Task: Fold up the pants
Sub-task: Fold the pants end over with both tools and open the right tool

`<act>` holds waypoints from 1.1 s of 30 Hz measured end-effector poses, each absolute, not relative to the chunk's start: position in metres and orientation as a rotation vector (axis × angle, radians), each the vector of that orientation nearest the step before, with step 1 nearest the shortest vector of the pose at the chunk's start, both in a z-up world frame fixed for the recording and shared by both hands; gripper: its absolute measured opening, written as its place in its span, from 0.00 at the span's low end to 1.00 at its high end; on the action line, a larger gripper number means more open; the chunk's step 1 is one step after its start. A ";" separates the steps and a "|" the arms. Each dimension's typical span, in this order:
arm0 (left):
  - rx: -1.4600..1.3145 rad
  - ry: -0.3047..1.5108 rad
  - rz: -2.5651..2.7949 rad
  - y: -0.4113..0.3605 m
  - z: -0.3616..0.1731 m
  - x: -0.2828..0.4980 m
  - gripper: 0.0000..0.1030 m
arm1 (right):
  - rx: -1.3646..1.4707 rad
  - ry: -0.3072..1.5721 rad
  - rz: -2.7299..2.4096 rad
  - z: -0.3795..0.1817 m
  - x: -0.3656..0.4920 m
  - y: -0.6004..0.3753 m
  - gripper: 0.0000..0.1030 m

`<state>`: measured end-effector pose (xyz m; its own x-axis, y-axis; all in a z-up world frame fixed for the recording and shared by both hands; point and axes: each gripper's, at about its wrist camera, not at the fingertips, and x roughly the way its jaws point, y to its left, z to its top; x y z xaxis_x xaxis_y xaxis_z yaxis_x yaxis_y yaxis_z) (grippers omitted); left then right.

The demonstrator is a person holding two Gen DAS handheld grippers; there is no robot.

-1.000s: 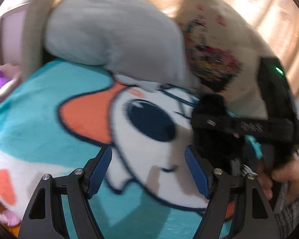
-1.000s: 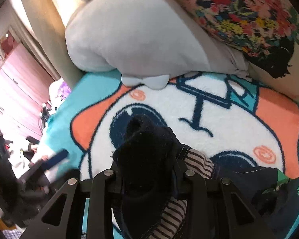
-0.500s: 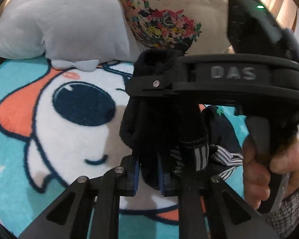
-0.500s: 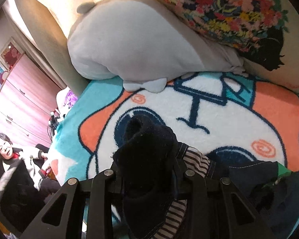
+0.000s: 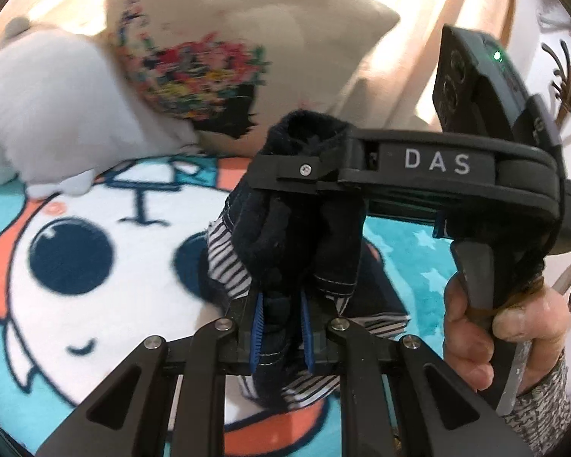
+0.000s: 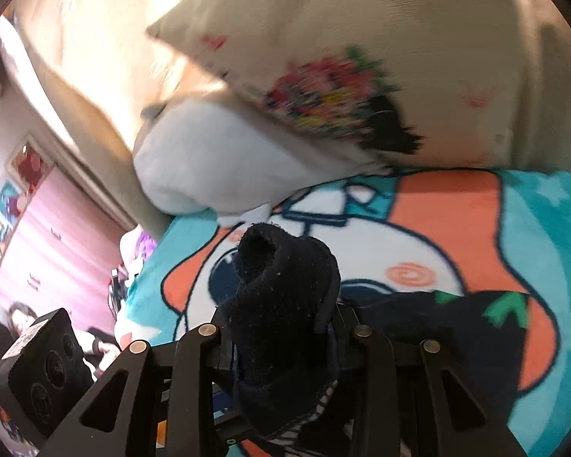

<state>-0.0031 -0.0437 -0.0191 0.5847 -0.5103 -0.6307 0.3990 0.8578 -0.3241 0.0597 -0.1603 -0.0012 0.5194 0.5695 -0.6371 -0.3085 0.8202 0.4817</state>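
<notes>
The pants [image 5: 300, 236] are dark navy with a black-and-white striped lining. They are bunched and lifted above the cartoon blanket [image 5: 95, 266]. My left gripper [image 5: 281, 333] is shut on a lower fold of the pants, blue pads pressing the cloth. My right gripper [image 5: 304, 169] crosses the left wrist view from the right, shut on the upper bunch. In the right wrist view the pants [image 6: 281, 304] bulge up between the closed fingers of my right gripper [image 6: 281, 339], and more dark cloth trails right over the blanket [image 6: 437, 228].
A grey-white plush pillow [image 5: 38, 114] and a beige floral cushion [image 5: 228, 38] lie at the head of the bed. They also show in the right wrist view: pillow [image 6: 209, 163], cushion [image 6: 399, 57]. A pink wardrobe [image 6: 57, 236] and a seated person [image 6: 23, 316] are left.
My left gripper went from open over the blanket to shut on the pants beside the right gripper. Both grippers have since lifted and tilted with the cloth.
</notes>
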 end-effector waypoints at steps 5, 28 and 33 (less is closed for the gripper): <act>-0.094 0.800 -0.573 -0.077 -0.027 -0.003 0.20 | 0.451 0.855 0.482 -0.014 0.057 -0.219 0.34; -0.137 0.908 -0.681 -0.051 -0.035 -0.019 0.40 | 0.689 0.740 0.562 0.000 0.024 -0.268 0.59; -0.170 0.873 -0.585 -0.025 -0.028 -0.012 0.44 | 0.661 0.903 0.506 -0.038 0.033 -0.257 0.59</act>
<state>-0.0120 -0.0248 -0.0284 0.4983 -0.5481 -0.6718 0.4131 0.8313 -0.3718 0.0332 -0.2566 -0.0383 0.5281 0.6510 -0.5453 -0.1250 0.6947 0.7083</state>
